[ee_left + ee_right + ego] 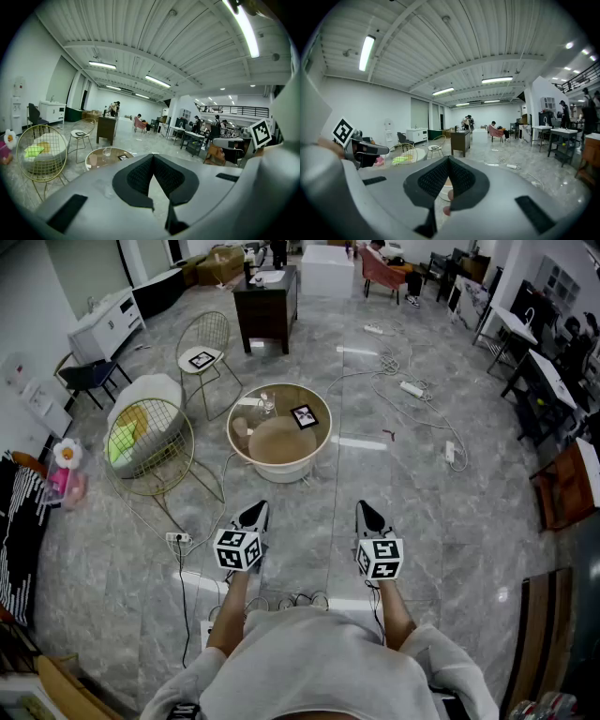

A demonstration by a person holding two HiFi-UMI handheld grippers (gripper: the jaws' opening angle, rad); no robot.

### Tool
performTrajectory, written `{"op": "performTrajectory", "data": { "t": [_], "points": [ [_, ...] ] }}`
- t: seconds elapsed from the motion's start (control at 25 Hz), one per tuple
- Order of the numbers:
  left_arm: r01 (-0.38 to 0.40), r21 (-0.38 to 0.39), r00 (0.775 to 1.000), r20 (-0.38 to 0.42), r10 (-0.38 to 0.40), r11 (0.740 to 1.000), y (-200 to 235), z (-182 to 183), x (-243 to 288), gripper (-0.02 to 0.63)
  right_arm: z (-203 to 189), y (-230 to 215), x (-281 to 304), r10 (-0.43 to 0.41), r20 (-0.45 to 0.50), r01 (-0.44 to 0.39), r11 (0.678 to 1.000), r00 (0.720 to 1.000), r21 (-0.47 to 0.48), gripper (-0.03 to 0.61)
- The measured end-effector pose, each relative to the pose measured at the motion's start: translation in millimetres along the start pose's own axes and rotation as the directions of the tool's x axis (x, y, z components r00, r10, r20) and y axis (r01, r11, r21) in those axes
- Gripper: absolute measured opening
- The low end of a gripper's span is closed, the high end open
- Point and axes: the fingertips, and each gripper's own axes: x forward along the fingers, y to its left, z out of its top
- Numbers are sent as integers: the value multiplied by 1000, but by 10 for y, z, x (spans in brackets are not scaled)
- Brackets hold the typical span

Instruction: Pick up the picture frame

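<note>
Progress on the task looks nil. The picture frame lies flat near the far right edge of the round glass surface, apparently untouched, with a small drinking glass to its left. Both claws are held side by side over the floor, well short of the surface's near edge. The left claw is closed with nothing between its jaws. The right claw looks the same, tips together and empty. A second framed picture rests on the seat of a wire chair further left. Everything is left to do: approaching, opening a claw, gripping the frame's edge and lifting.
</note>
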Motion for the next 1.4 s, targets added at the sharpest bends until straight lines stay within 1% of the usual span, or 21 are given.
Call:
{"op": "performTrajectory", "data": {
  "t": [0.44,0.56,0.6,0.68,0.72,0.8,0.84,0.88,0.96,1.08,1.4],
  "points": [
    [-18,-5,1000,-8,18,1000,-42,-70,-3,14,-80,7,-29,21,-16,-21,1000,1000,-4,0],
    [-27,17,1000,-10,27,999,-53,-79,5,15,-94,-9,-40,28,-12,-28,1000,1000,7,1],
    [-25,26,1000,-5,25,999,-73,-69,12,15,-90,-21,-46,35,-6,-35,999,999,11,2],
    [4,23,1000,3,-4,1000,-147,-46,44,18,-80,-38,-49,60,4,-60,998,998,13,3],
    [23,17,1000,5,-24,1000,-191,-39,68,48,-77,-32,-41,85,6,-85,996,996,13,50],
    [49,7,999,3,-49,999,-265,-39,124,163,-78,-3,-12,143,6,-143,990,990,7,230],
    [55,4,998,2,-55,998,-294,-46,152,199,-86,3,4,163,3,-163,987,987,-1,294],
    [60,1,998,0,-60,998,-322,-56,179,225,-101,-3,16,173,-1,-173,985,985,-11,330],
    [60,-3,998,-2,-60,998,-380,-81,223,235,-149,-43,19,179,-14,-179,983,984,-27,345],
    [62,-8,998,-8,-62,998,-475,-108,290,241,-182,-128,2,184,-21,-185,982,983,-24,350],
    [36,-20,999,-3,-36,999,-552,-104,492,241,-235,-328,71,196,-33,-197,980,980,-15,345]
  ]
}}
